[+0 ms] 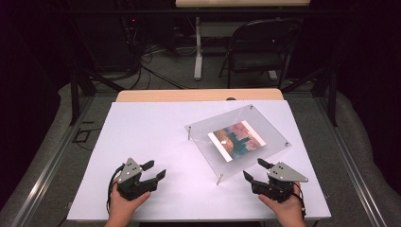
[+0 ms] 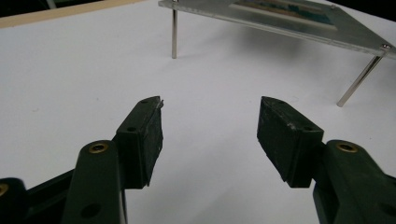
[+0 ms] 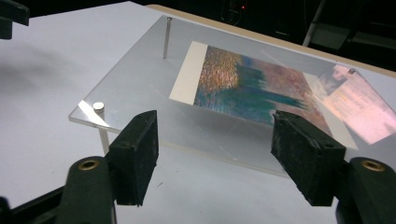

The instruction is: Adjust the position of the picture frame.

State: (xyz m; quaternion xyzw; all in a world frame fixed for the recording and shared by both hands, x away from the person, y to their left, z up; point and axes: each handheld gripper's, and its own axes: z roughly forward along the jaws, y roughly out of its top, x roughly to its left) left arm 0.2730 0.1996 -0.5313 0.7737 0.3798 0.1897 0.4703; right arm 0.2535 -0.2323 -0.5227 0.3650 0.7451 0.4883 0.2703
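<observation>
A clear acrylic plate [image 1: 265, 124] stands raised on thin metal legs [image 1: 220, 179] over the white table, with a colourful printed picture [image 1: 236, 140] under it. My left gripper [image 1: 154, 171] rests near the front left of the table, open, nothing between its jaws; the plate's legs [image 2: 174, 32] show ahead of it. My right gripper [image 1: 257, 169] sits at the front right, open, pointing at the plate's near edge [image 3: 187, 147]. The picture [image 3: 252, 88] lies just beyond its empty jaws.
A white sheet [image 1: 146, 132] covers the wooden table [image 1: 198, 95]. Behind the table stand a black folding chair [image 1: 257, 47] and a table leg [image 1: 197, 47] with cables on the floor. Metal frame rails [image 1: 42, 165] run along both sides.
</observation>
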